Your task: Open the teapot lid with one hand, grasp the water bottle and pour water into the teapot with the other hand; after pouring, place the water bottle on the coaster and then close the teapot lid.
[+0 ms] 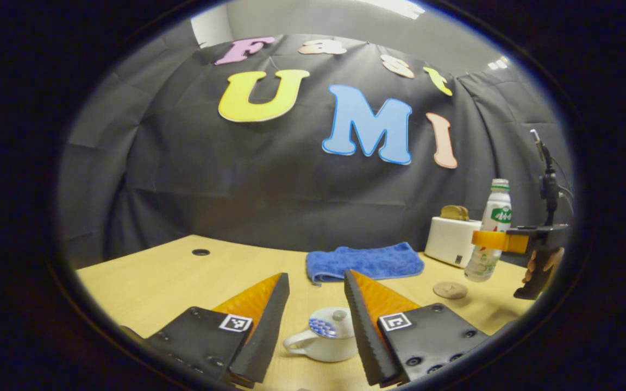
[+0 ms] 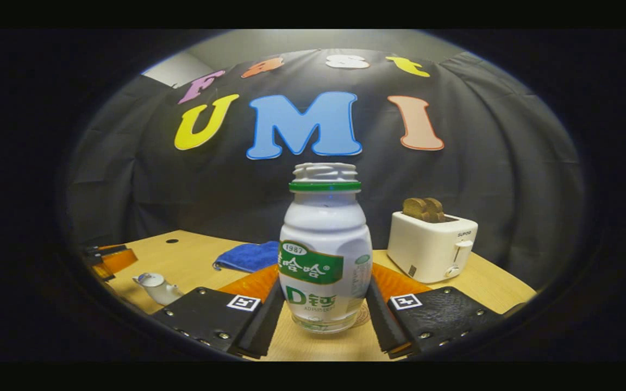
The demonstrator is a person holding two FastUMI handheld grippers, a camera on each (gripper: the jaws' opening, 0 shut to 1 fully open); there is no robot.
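Directly below the left gripper (image 1: 315, 276), fingers spread, sits the teapot (image 1: 326, 339) with its lid (image 1: 330, 325) on. Far right, the water bottle (image 2: 325, 255) stands upright between the right gripper's (image 2: 324, 293) fingers, beside the coaster (image 1: 450, 289); whether they squeeze it I cannot tell.

A pale wooden worktop (image 1: 171, 277) carries a folded blue terry towel (image 1: 364, 262) near the back wall. To the towel's right stands a white boxy plastic toaster (image 2: 431, 247) with what look like two brown slices of bread (image 2: 424, 209) upright in its slots. A small dark round hole (image 1: 200, 252) marks the worktop's far left.
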